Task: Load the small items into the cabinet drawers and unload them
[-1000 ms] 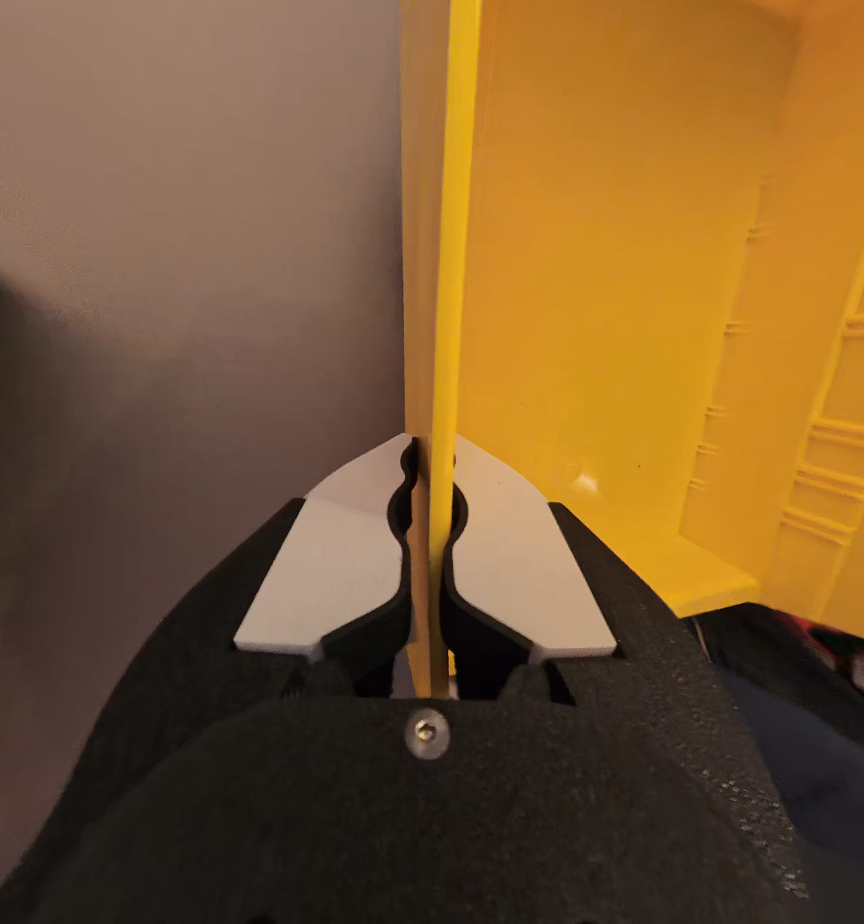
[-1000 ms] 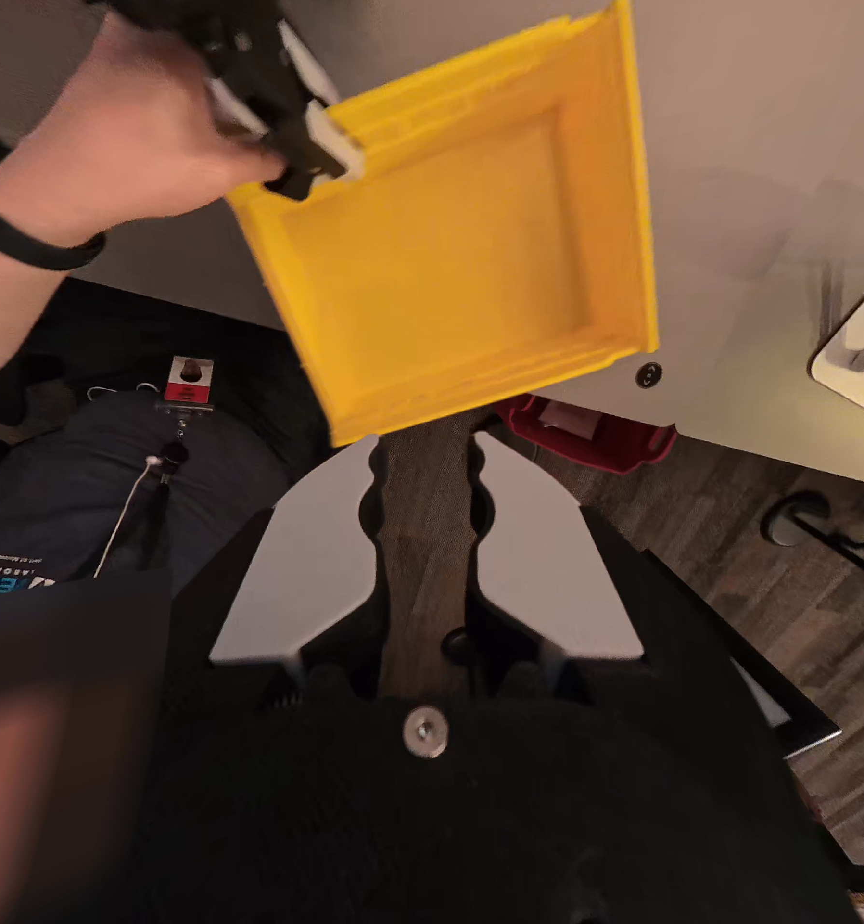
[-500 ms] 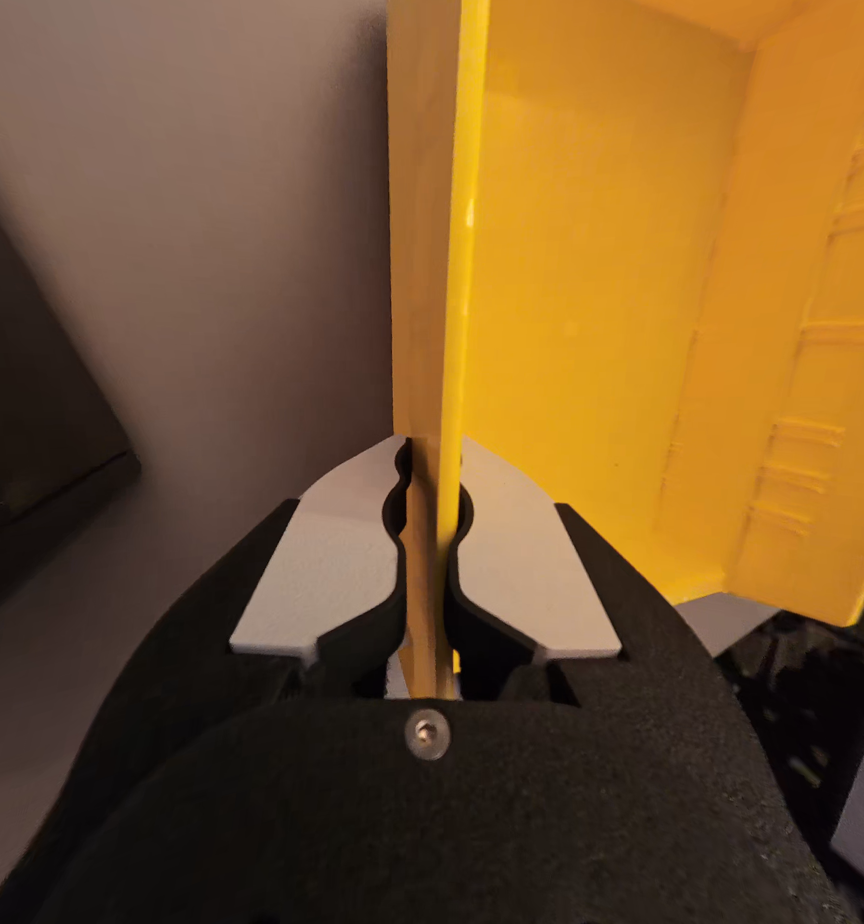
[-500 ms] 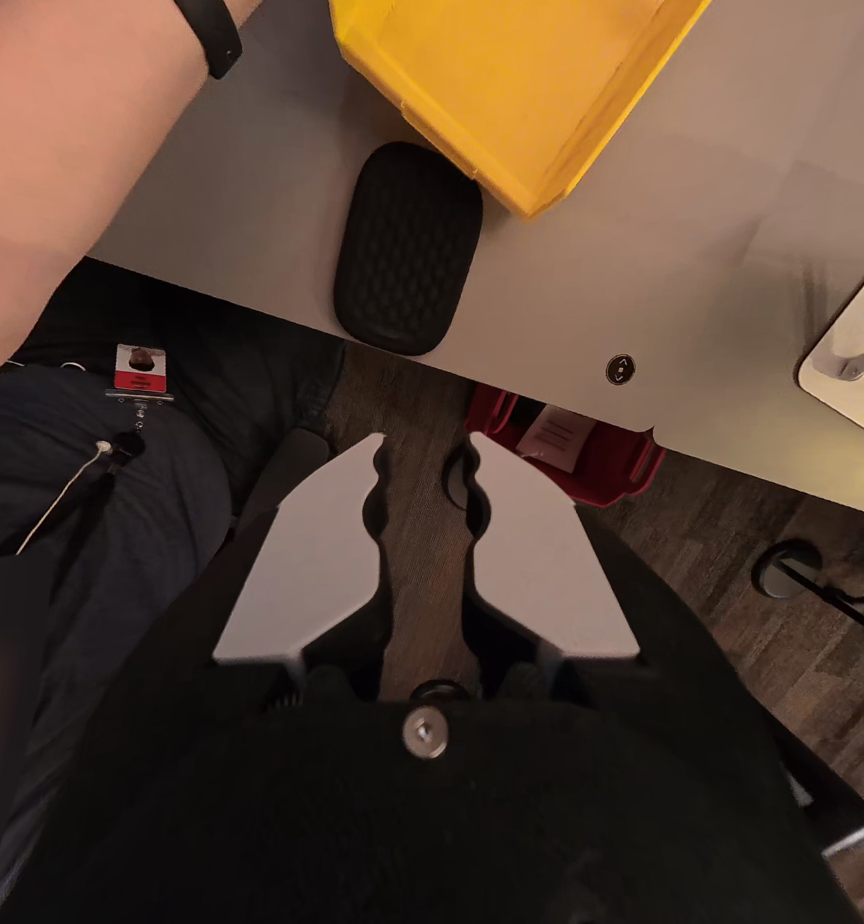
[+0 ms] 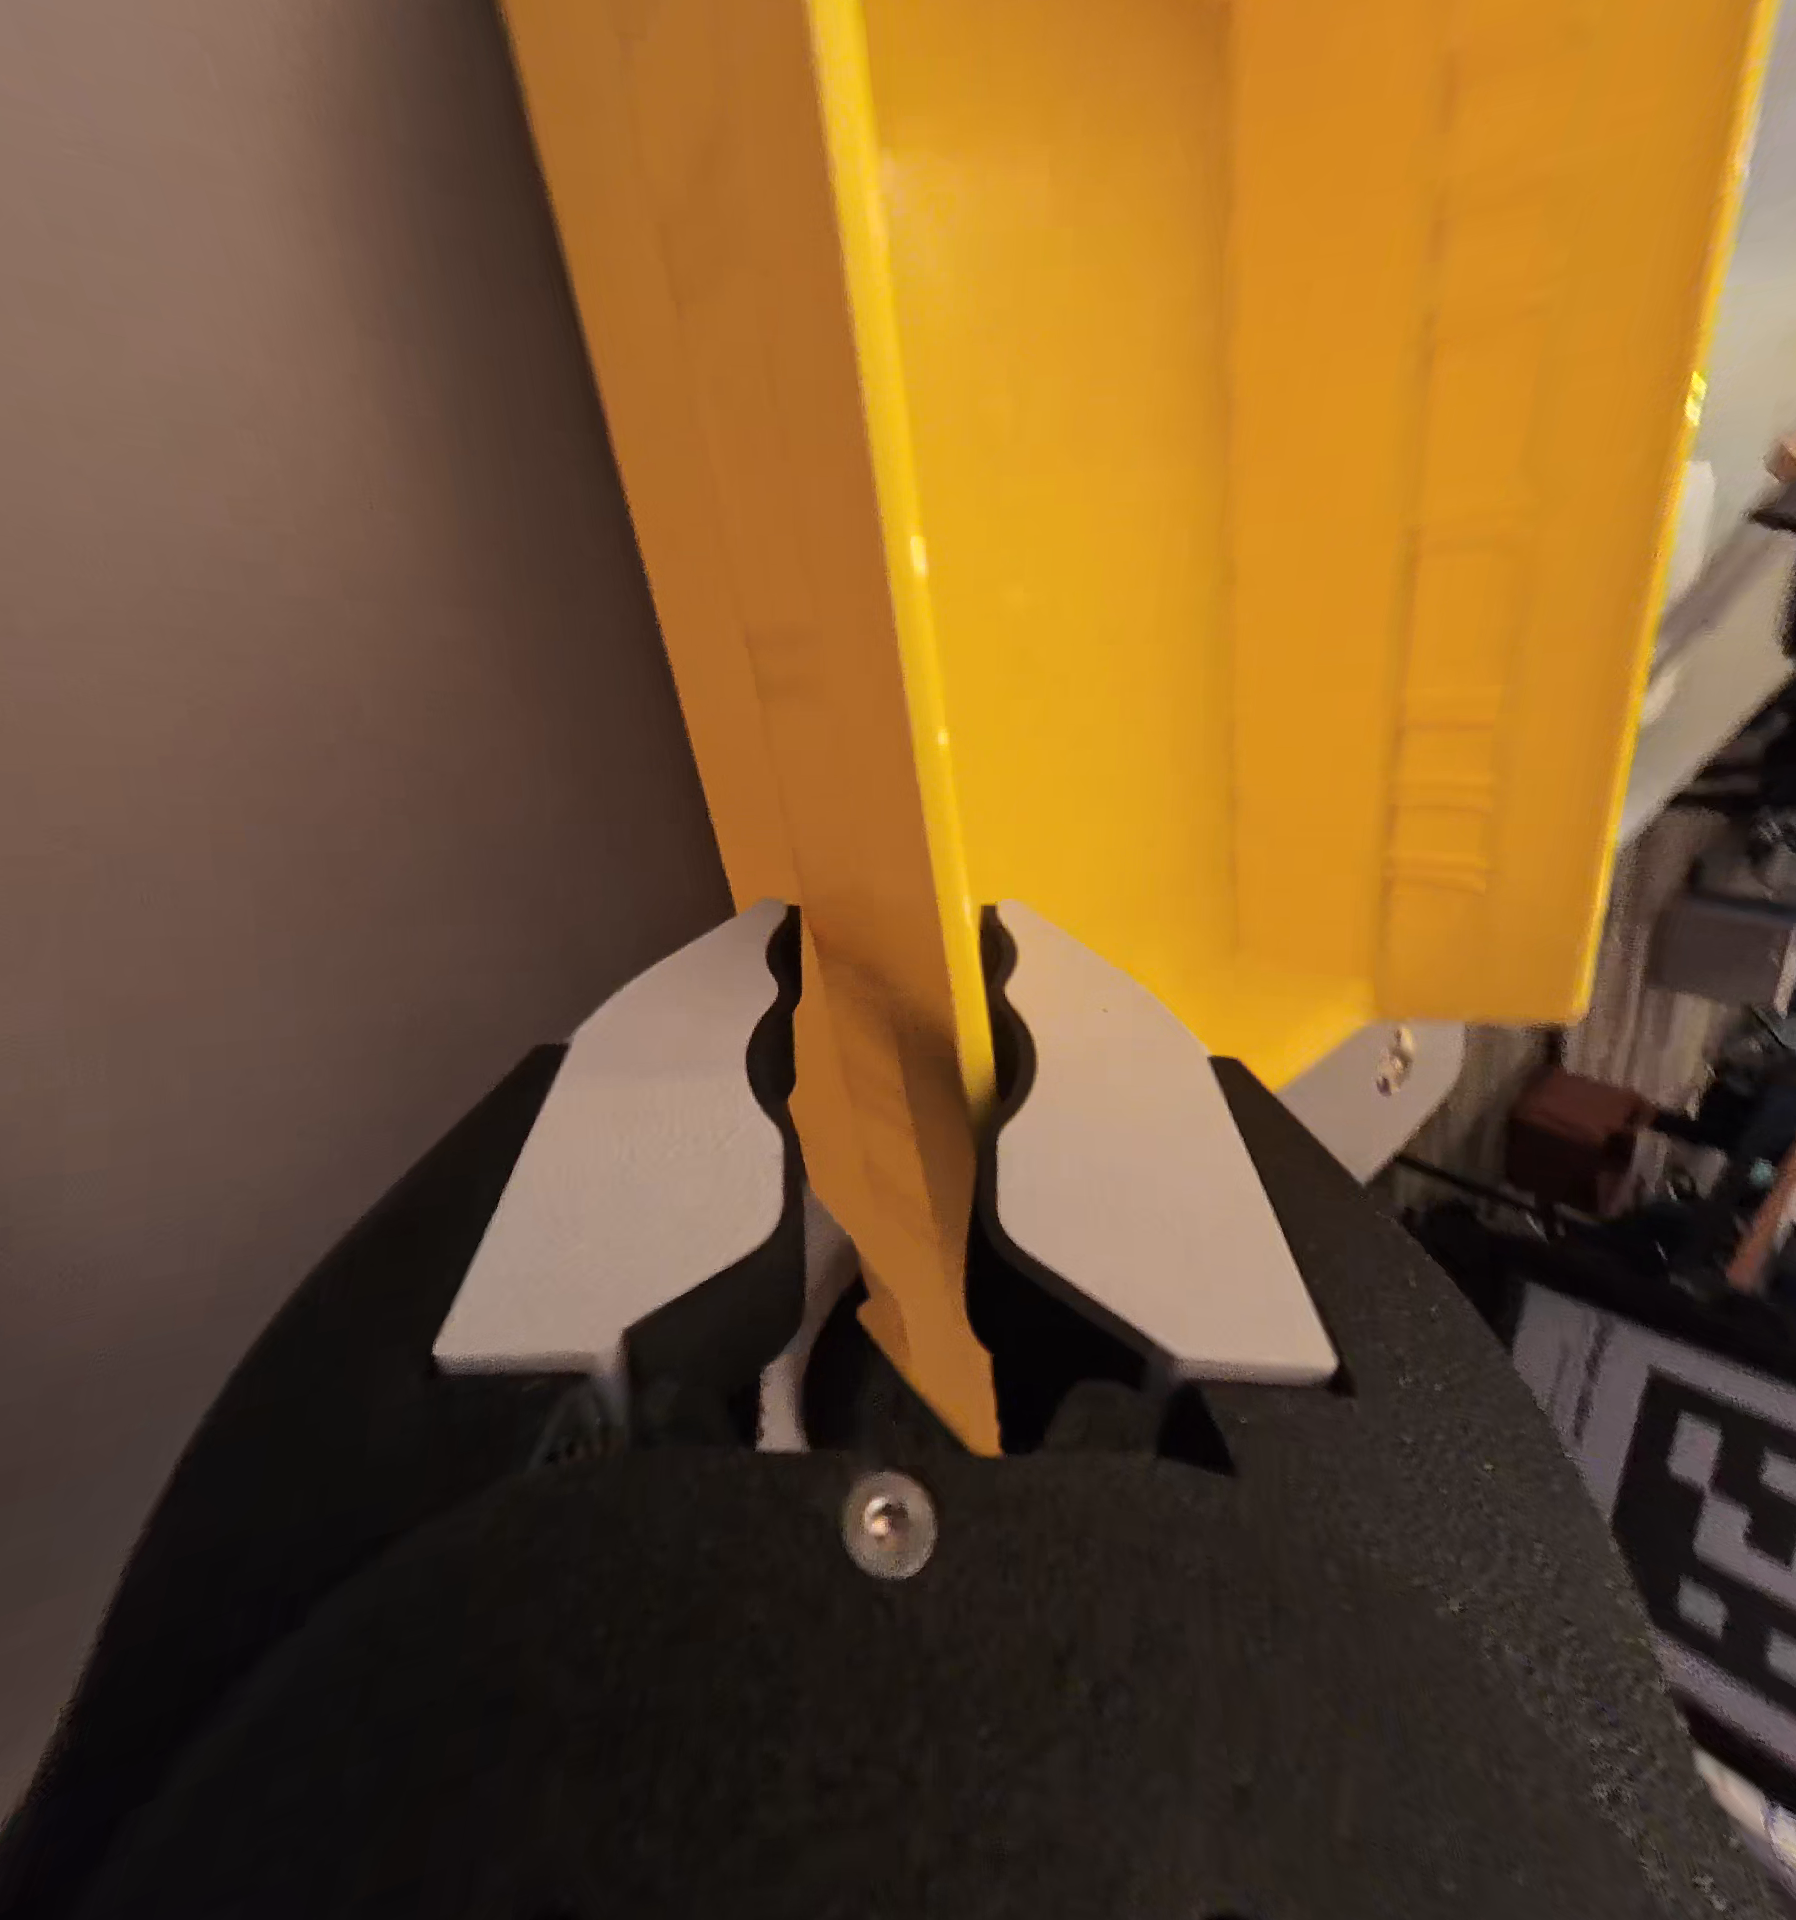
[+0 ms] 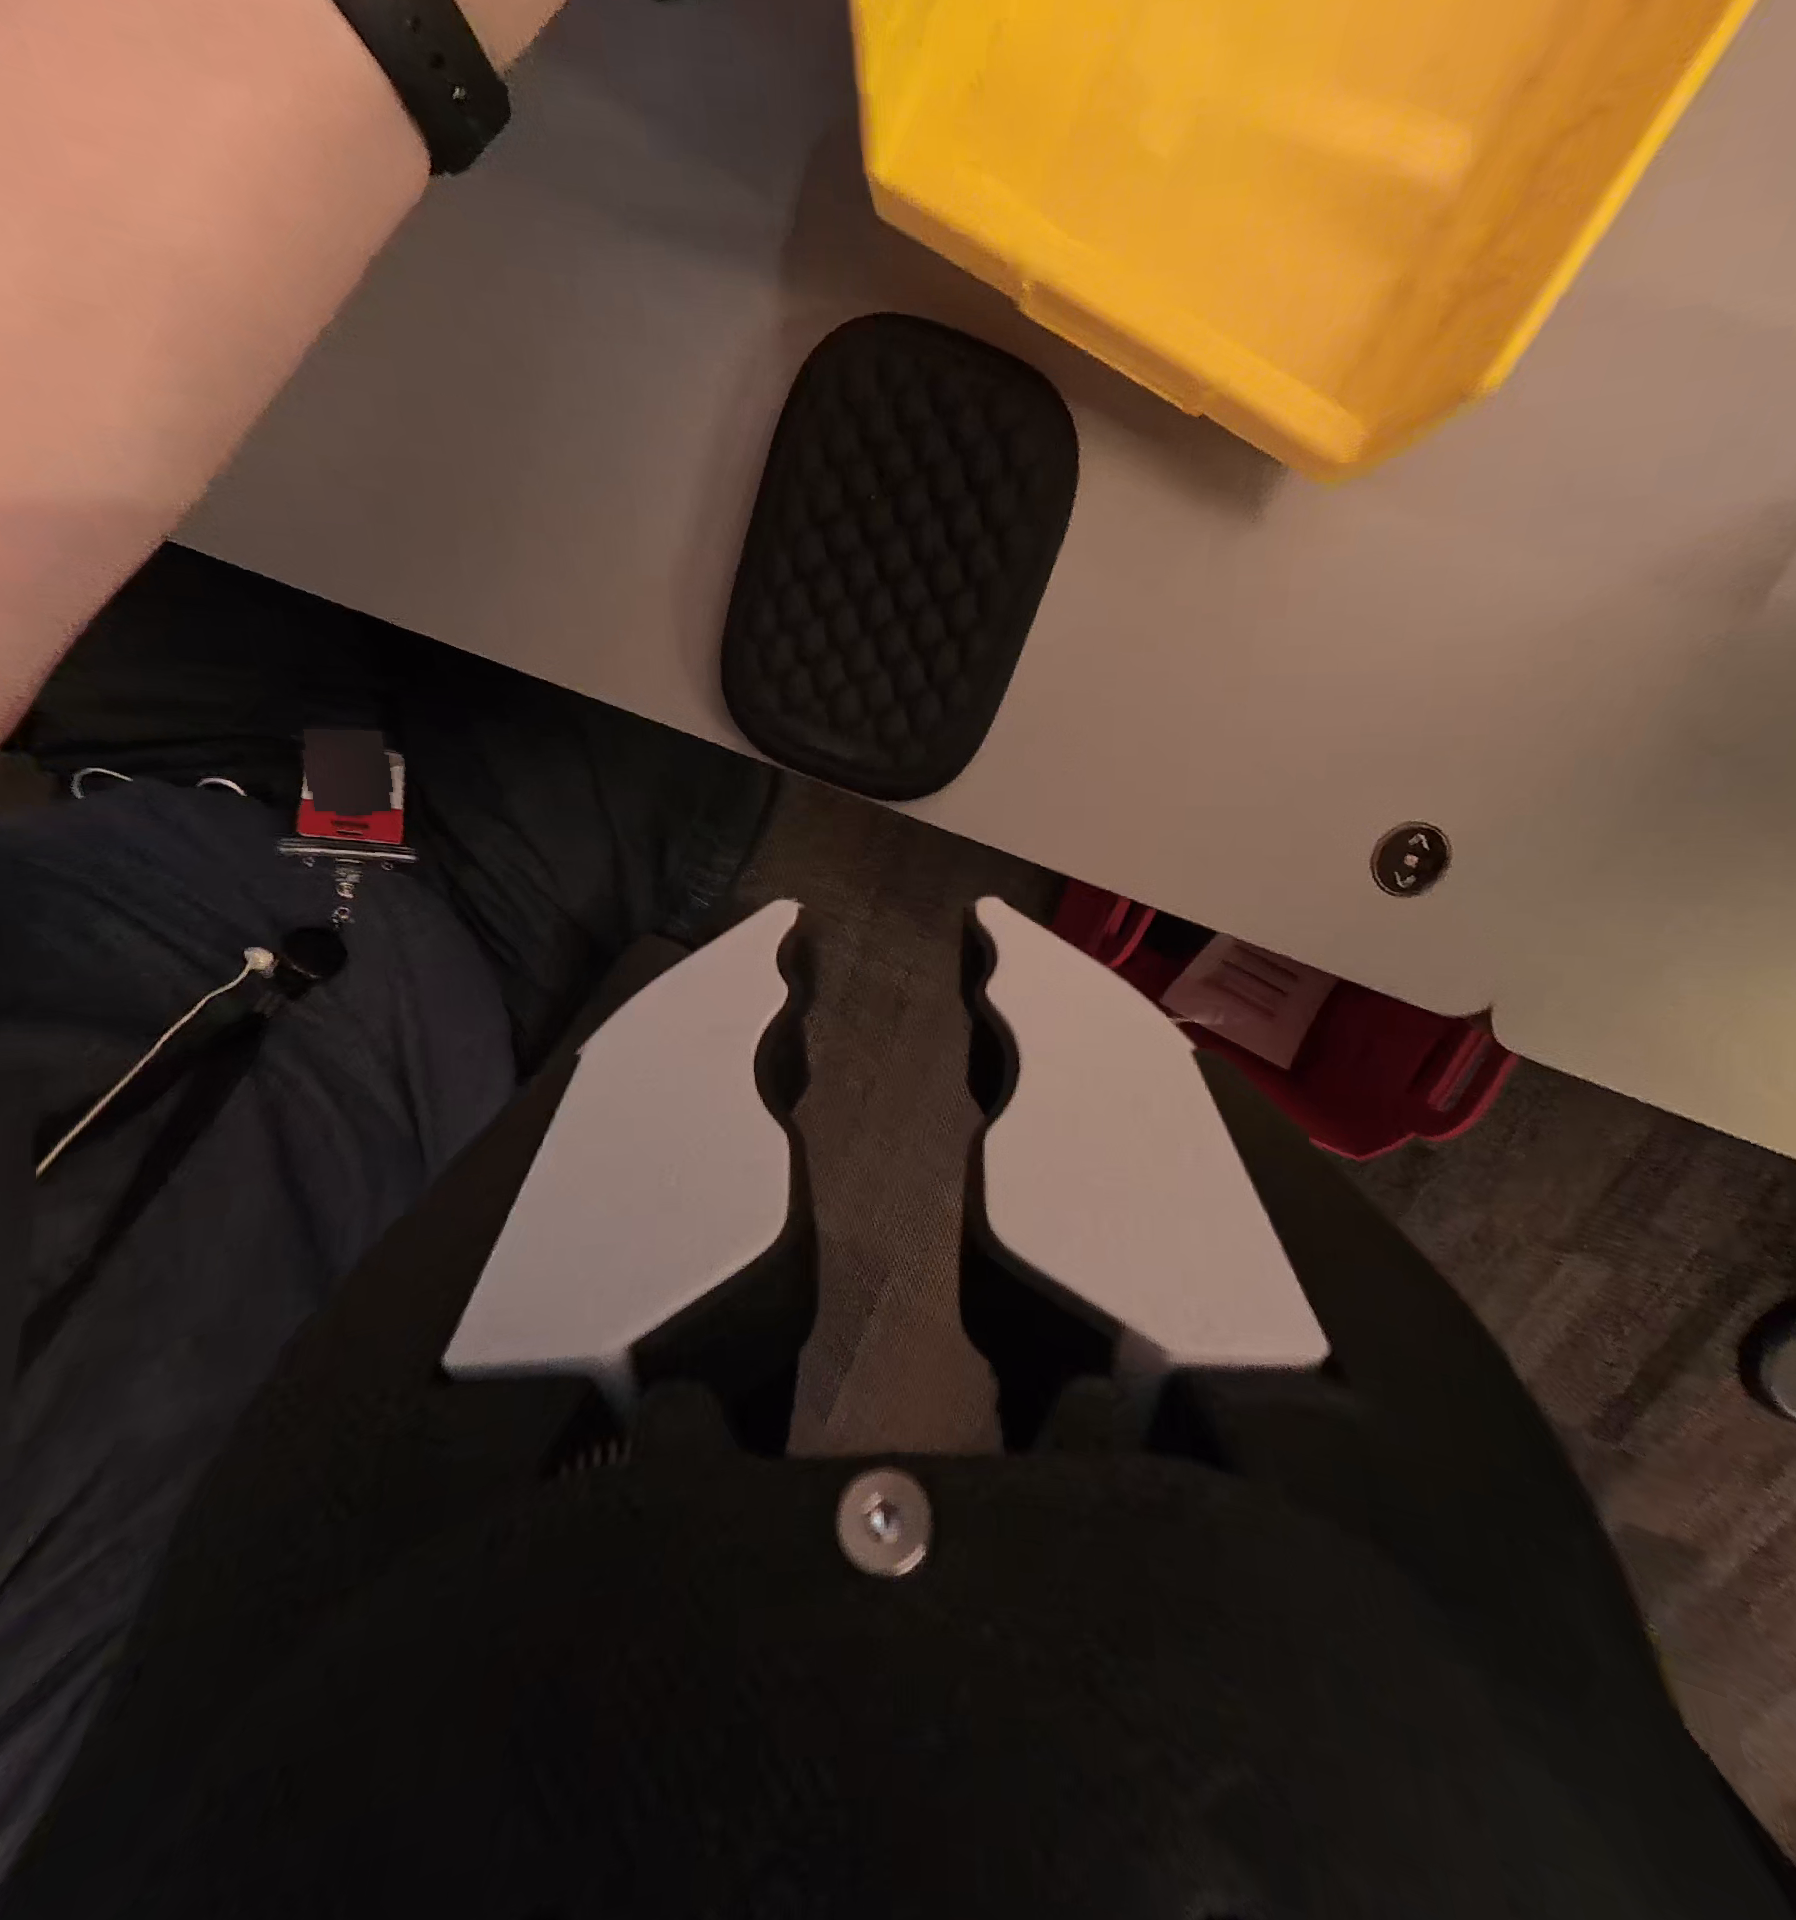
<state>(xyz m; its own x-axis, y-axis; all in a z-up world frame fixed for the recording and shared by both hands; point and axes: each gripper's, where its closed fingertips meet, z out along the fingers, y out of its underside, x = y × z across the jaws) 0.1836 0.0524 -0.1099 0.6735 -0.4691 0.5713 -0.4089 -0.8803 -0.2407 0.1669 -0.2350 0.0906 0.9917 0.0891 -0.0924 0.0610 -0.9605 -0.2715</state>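
Observation:
A yellow plastic drawer (image 5: 1133,520) fills the left wrist view, and one of its side walls stands slanted between the fingers (image 5: 655,1122) of my left gripper (image 5: 889,920). The jaws are parted wider than the wall is thick, and the wall touches both fingers loosely. The drawer looks empty inside. In the right wrist view the same drawer (image 6: 1237,187) is blurred, low over the grey table (image 6: 1289,675) at the top. A black quilted pad (image 6: 899,551) lies on the table just below it. My right gripper (image 6: 883,914) is open and empty, off the table's front edge over the floor.
A person's forearm with a black wristband (image 6: 426,73) reaches in at the top left. The person's lap with a clipped badge (image 6: 348,800) is at the left. A red bin (image 6: 1320,1049) stands on the floor under the table edge. Cluttered shelves (image 5: 1725,1039) are at the right. Tip to tip, the grippers are about 35 cm apart.
My left gripper's jaws have widened and the drawer wall now sits skewed between them. The drawer has swung right and lower towards the table. The right gripper has barely moved.

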